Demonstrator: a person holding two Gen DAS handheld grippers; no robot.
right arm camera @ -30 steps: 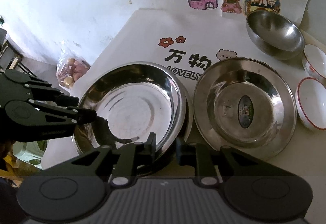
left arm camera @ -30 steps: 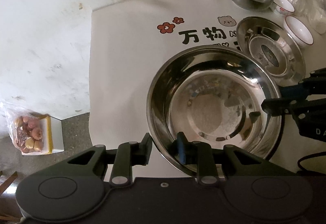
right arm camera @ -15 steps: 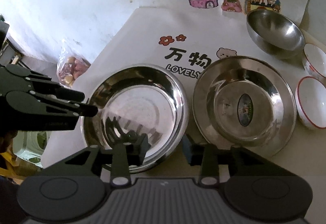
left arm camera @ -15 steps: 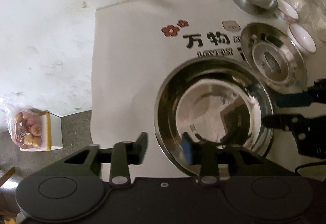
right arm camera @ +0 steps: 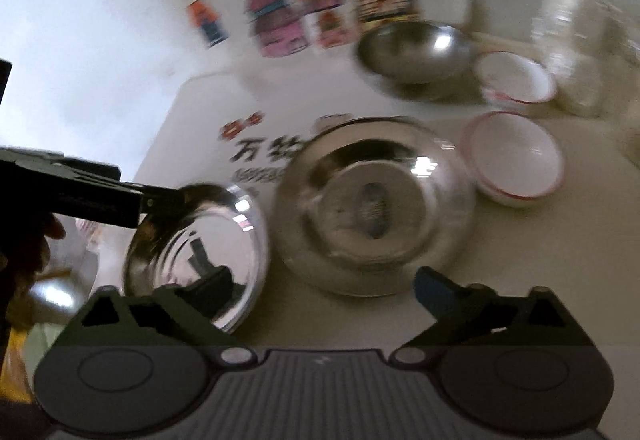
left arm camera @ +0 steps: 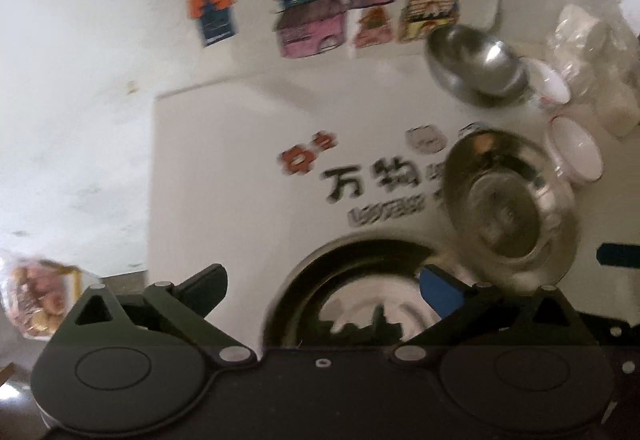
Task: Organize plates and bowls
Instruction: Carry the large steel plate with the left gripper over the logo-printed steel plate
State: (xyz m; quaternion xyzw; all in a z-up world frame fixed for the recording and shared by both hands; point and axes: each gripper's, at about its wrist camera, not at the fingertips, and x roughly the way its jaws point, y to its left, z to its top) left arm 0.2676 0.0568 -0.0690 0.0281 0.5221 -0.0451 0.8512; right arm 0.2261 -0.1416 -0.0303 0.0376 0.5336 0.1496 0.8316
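Left gripper [left arm camera: 322, 290]: spread wide, grasping nothing. Right gripper [right arm camera: 320, 290]: likewise released. Steel basin [right arm camera: 196, 248] beside steel plate [right arm camera: 376, 204]; steel bowl [right arm camera: 416, 54] and two porcelain bowls [right arm camera: 516, 158] apparently unstacked, blur permitting. Sorting barely begun.

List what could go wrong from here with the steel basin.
1. The left gripper and right gripper both have open jaws, so nothing holds the steel basin near the front corner of the table; a nudge might push it off.
2. Both views are motion-blurred; fast moves could knock the steel plate into the white bowl beside it.
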